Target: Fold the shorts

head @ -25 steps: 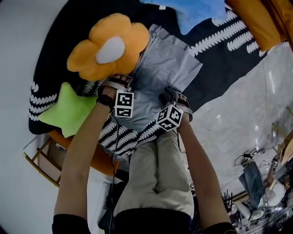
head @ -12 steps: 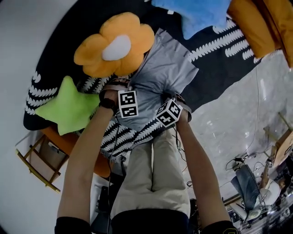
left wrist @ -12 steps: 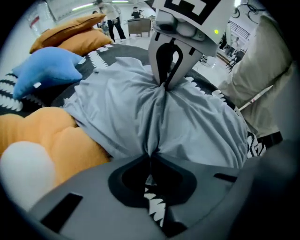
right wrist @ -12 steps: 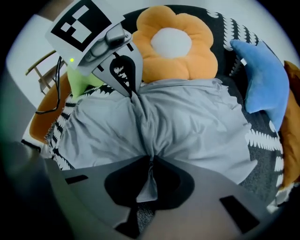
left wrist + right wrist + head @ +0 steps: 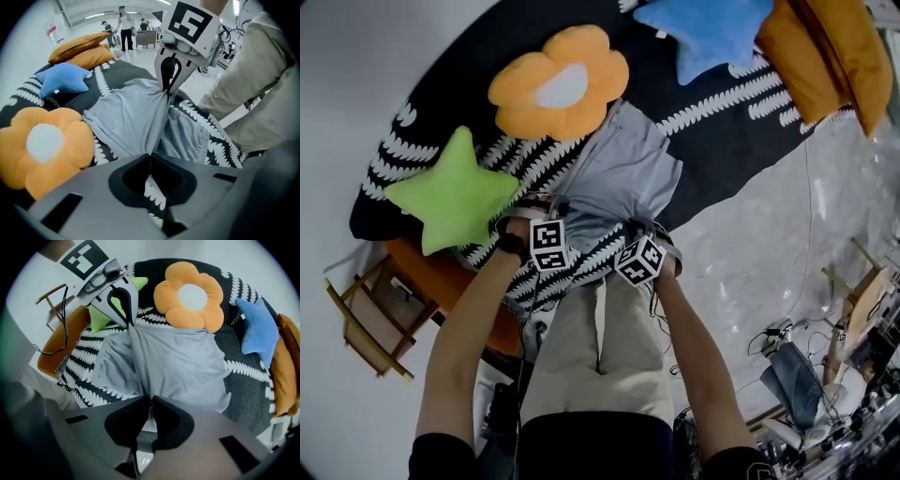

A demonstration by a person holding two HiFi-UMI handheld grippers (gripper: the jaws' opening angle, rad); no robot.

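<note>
Grey shorts (image 5: 623,178), soft creased fabric, on black patterned rug (image 5: 722,103), left hand-held gripper (image 5: 150,157) and right hand-held gripper (image 5: 150,399) clenched on near edge.

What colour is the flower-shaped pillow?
The flower pillow is orange with a white middle, clearest in the right gripper view.

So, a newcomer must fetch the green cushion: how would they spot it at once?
On the black rug with white leaf stripes, look beside the left gripper. The lime-green star-shaped plush cushion lies there; the other star cushion is blue, the orange cushion flower-shaped.
</note>
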